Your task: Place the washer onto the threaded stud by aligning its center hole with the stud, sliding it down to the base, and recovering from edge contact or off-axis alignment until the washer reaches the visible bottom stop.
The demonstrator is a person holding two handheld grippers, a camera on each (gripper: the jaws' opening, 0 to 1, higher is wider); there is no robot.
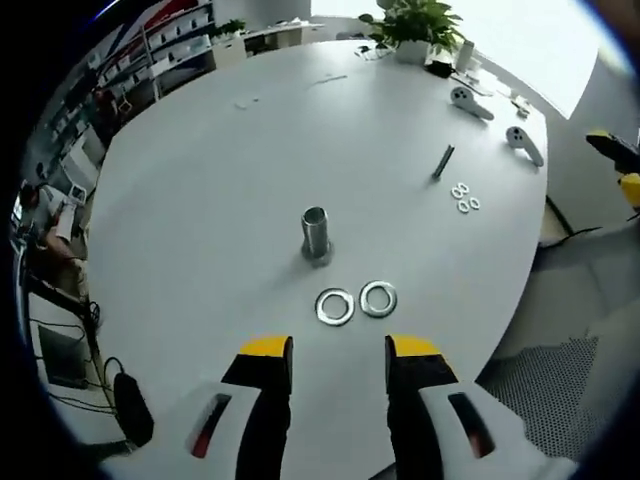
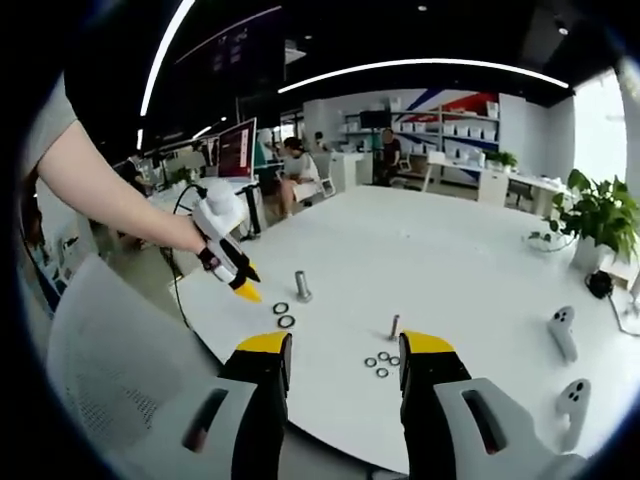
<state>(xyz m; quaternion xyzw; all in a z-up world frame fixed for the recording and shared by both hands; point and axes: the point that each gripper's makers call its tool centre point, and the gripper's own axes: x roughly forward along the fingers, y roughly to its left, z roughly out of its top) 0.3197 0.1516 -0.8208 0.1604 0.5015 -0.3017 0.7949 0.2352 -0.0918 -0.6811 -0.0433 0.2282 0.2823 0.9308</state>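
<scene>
The threaded stud [image 1: 316,236] stands upright on the white table [image 1: 220,180], with two large washers [image 1: 336,306] [image 1: 378,298] lying flat just in front of it. My left gripper [image 1: 338,350] hovers open above the table's near edge, short of the washers, nothing between its fingers. In the right gripper view the stud [image 2: 301,286] and the two washers [image 2: 283,314] lie at the table's left side, with the left gripper [image 2: 243,285] held by a hand beside them. My right gripper [image 2: 343,348] is open and empty, above the near edge.
Three small washers [image 1: 465,197] and a dark bolt [image 1: 442,161] lie to the right of the stud. Two white controllers [image 1: 471,101] [image 1: 524,143] and a potted plant [image 1: 415,28] sit at the far edge. A white mesh chair [image 2: 100,370] stands at the left. People sit at desks behind.
</scene>
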